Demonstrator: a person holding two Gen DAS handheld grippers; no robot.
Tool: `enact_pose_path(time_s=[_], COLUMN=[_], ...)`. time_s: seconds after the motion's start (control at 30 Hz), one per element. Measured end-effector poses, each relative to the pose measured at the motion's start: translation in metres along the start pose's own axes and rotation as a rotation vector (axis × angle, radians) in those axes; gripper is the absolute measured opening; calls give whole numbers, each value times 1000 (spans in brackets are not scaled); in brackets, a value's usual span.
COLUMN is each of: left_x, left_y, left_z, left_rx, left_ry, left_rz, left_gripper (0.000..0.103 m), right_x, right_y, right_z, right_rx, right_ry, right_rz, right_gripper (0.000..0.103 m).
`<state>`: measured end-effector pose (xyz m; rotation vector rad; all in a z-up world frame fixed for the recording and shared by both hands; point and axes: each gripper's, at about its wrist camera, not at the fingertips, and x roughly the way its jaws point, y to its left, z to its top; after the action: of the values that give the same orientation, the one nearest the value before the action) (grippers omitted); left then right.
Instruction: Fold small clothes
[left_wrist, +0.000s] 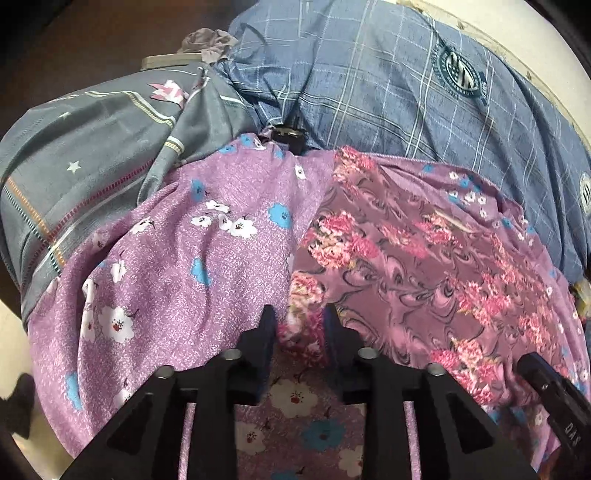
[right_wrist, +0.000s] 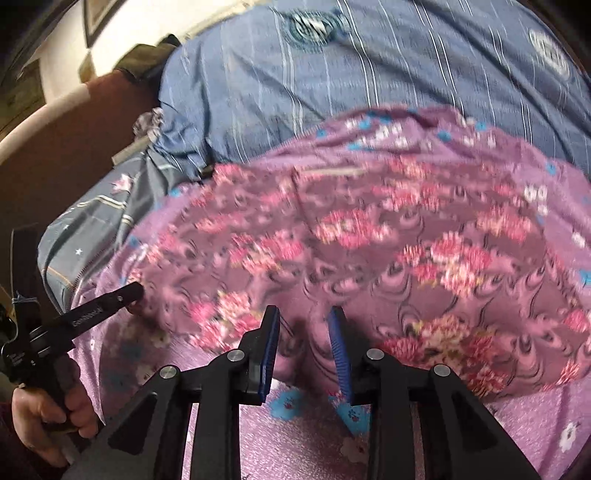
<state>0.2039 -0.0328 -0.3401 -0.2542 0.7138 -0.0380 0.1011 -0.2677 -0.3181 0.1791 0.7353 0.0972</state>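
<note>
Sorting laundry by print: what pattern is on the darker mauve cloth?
Pink flower clusters over dark swirls on the mauve cloth; left wrist view, sharpest.

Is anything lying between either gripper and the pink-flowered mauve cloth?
Nothing visible. The left gripper and right gripper both have the pink-flowered mauve cloth bunched between their fingers, atop the lilac floral fabric.

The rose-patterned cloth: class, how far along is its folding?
Done: it lies spread on the lilac floral cloth. In hand: left hand-held gripper and right hand-held gripper each pinch the rose-patterned cloth's near edge. Left: every fold; no crease shows.
</note>
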Motion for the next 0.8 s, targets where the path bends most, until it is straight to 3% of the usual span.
enact_pose_path(time_s=[0.03, 0.07, 0.37, 0.53, 0.8], left_x=[0, -2, 8, 6, -64], left_y=[-1, -3, -9, -19, -23], left_z=[-1, -3, -7, -3, -6], left_rx=[-8, -18, -43, 15, 154], left_ry=[1, -3, 47, 11, -63], left_rz=[-8, -17, -53, -18, 31], left_gripper=[55, 63, 63, 62, 64], right_x=[0, 0, 1, -5, -10], right_y=[2, 4, 8, 4, -15], right_z=[1, 1, 2, 5, 8], right_rx=[-6, -11, -26, -23, 44], right_ry=[-3, -4, -9, -40, -61], right_rz=[-1, -2, -14, -10, -33], right_gripper=[30, 30, 30, 30, 30])
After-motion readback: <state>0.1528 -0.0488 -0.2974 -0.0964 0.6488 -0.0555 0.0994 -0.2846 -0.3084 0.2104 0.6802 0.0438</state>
